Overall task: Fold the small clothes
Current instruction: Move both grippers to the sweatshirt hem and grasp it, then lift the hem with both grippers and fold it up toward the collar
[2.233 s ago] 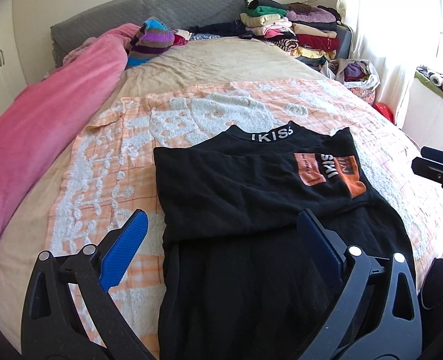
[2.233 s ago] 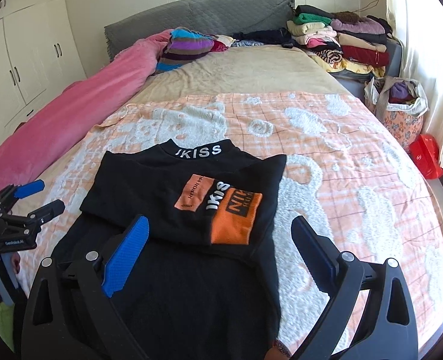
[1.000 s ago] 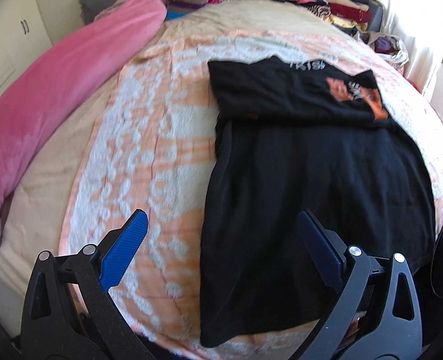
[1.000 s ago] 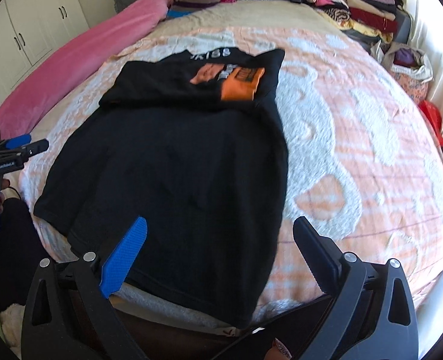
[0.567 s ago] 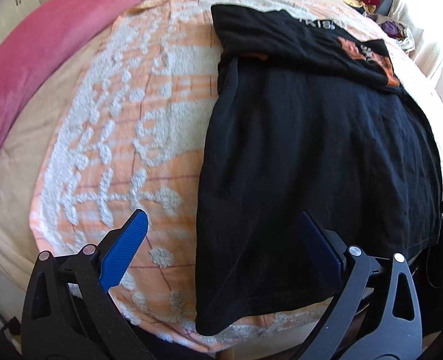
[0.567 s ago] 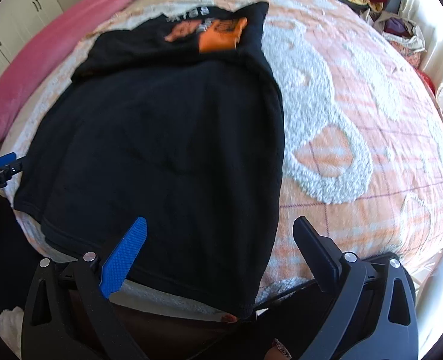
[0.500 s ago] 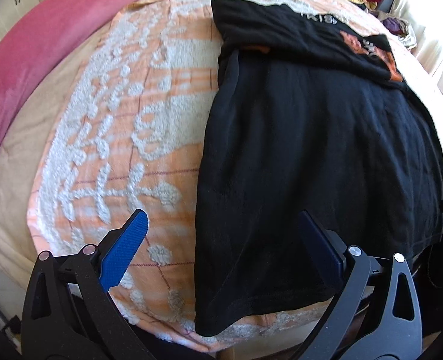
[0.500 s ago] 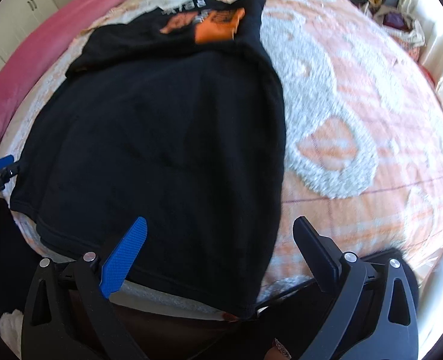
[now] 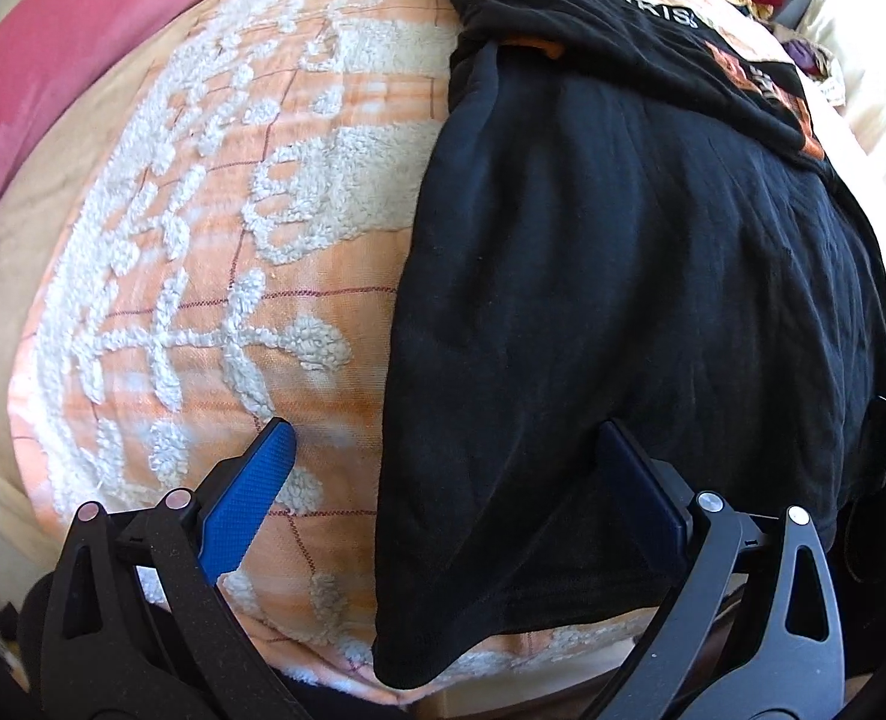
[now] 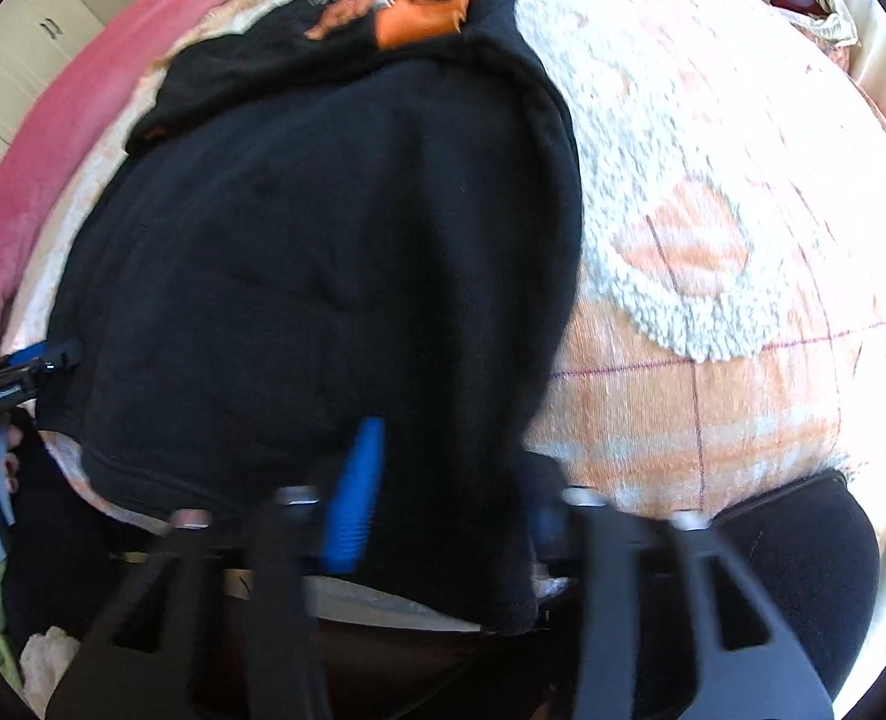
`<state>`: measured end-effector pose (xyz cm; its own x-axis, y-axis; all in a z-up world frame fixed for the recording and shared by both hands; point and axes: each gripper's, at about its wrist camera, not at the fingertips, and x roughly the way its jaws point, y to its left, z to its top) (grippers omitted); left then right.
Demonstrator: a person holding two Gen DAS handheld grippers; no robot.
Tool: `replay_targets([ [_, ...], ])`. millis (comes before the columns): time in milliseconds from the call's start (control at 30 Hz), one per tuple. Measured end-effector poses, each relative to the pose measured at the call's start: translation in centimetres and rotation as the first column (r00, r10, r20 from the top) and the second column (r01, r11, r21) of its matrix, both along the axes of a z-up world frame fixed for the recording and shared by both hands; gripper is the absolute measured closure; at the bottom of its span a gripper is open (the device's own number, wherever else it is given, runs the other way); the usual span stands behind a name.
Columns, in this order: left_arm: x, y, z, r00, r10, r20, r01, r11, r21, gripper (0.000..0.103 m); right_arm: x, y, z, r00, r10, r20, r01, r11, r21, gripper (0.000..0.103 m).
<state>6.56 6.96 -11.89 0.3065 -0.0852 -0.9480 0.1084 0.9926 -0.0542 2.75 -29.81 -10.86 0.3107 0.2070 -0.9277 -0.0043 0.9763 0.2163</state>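
An orange-and-white tufted bedspread (image 9: 215, 252) covers the bed, with a pink blanket (image 9: 53, 60) along its left edge beside white cupboards (image 10: 11, 72).

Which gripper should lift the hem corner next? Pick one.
Right. The right gripper, blurred, already has its jaws narrowed around the black T-shirt's near hem corner. The left gripper hangs wide open, one jaw over the orange bedspread, gripping nothing.

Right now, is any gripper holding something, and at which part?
The left gripper is open and holds nothing. The right gripper is closing at the black shirt near its bottom hem; a firm hold cannot be told.
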Motion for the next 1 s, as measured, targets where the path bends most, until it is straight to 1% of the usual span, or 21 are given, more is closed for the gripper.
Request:
replay_targets([
  [33,0.0,0.2,0.0,1.000,0.004,-0.002,-0.004,1.000,-0.005,0.010,-0.1,-0.1,0.3,1.000,-0.003,0.011,0.003,1.000,0.003,0.093],
  [133,0.0,0.5,0.0,1.000,0.009,-0.002,-0.009,1.000,-0.014,0.010,0.0,-0.4,1.0,0.999,-0.004,0.033,0.003,1.000,0.029,0.093],
  [200,-0.1,0.6,0.0,1.000,0.011,-0.004,-0.011,1.000,-0.023,0.010,0.0,-0.6,0.9,1.000,-0.015,0.023,0.015,1.000,0.023,0.093],
  [267,-0.2,0.7,0.2,1.000,0.010,-0.004,-0.010,0.999,-0.038,0.013,-0.1,-1.0,0.6,1.000,-0.029,0.004,0.029,0.999,0.017,0.090],
  [300,-0.3,0.8,0.3,1.000,0.008,-0.001,-0.008,0.999,-0.050,0.019,-0.3,-1.2,0.3,0.999,-0.038,-0.007,0.038,0.999,0.009,0.089],
  [333,-0.6,1.0,0.4,1.000,0.006,0.002,-0.006,0.998,-0.058,0.028,-0.2,-1.3,0.0,0.999,-0.042,-0.015,0.042,0.999,0.003,0.080],
  [367,-0.7,1.1,0.6,1.000,0.004,0.006,-0.004,0.998,-0.066,0.031,-0.2,-1.4,-0.1,0.999,-0.045,-0.028,0.045,0.999,-0.012,0.073],
  [400,-0.6,1.1,0.7,1.000,0.000,0.008,0.000,0.997,-0.075,0.039,-0.4,-1.5,-0.3,0.998,-0.049,-0.035,0.048,0.999,-0.022,0.064],
  [433,-0.7,1.1,0.8,1.000,-0.005,0.007,0.006,0.996,-0.087,0.047,-0.5,-1.5,-0.6,0.998,-0.051,-0.047,0.050,0.998,-0.028,0.061],
  [500,-0.9,1.1,0.9,1.000,-0.016,0.005,0.016,0.995,-0.097,0.057,-0.6,-1.4,-1.1,0.996,-0.049,-0.073,0.047,0.998,-0.028,0.056],
  [533,-1.0,1.1,0.9,1.000,-0.021,0.003,0.021,0.995,-0.100,0.060,-0.6,-1.5,-1.3,0.995,-0.048,-0.082,0.046,0.999,-0.027,0.056],
  [600,-1.0,1.0,0.9,1.000,-0.024,-0.002,0.024,0.995,-0.102,0.058,-0.6,-1.5,-1.6,0.995,-0.046,-0.091,0.044,0.999,-0.022,0.056],
  [667,-0.8,1.0,0.7,1.000,-0.026,-0.011,0.025,0.994,-0.106,0.056,-0.6,-1.4,-1.8,0.995,-0.045,-0.093,0.044,0.999,-0.009,0.060],
  [733,-0.2,0.4,0.5,0.999,-0.031,-0.011,0.029,0.995,-0.096,0.056,-0.7,-1.4,-1.7,0.996,-0.032,-0.086,0.034,0.999,0.018,0.075],
  [767,-0.4,0.4,0.4,0.999,-0.031,-0.010,0.030,0.995,-0.095,0.056,-0.7,-1.4,-1.5,0.996,-0.023,-0.082,0.025,0.999,0.030,0.079],
  [800,-0.3,0.4,0.4,0.999,-0.031,-0.009,0.030,0.995,-0.094,0.058,-0.9,-1.3,-1.4,0.997,-0.016,-0.077,0.018,0.999,0.036,0.087],
  [833,-0.4,0.4,0.4,0.999,-0.032,-0.009,0.031,0.995,-0.096,0.067,-1.0,-1.2,-1.1,0.998,-0.007,-0.068,0.009,0.999,0.042,0.091],
  [867,-0.4,0.4,0.6,0.999,-0.035,-0.006,0.035,0.993,-0.110,0.073,-1.0,-1.1,-1.0,0.998,-0.003,-0.061,0.006,0.999,0.046,0.093],
  [900,-0.2,0.4,0.8,0.999,-0.040,-0.003,0.039,0.991,-0.129,0.085,-1.0,-1.2,-0.8,0.999,-0.002,-0.054,0.005,0.998,0.057,0.094],
  [933,-0.3,0.8,1.1,0.999,-0.044,0.004,0.044,0.985,-0.169,0.098,-1.0,-1.3,-0.7,0.999,-0.005,-0.050,0.008,0.997,0.071,0.094],
  [1000,-0.2,1.3,1.9,0.999,-0.039,0.017,0.041,0.976,-0.215,0.098,-1.1,-1.8,-0.4,0.999,-0.017,-0.038,0.021,0.994,0.109,0.094],
])
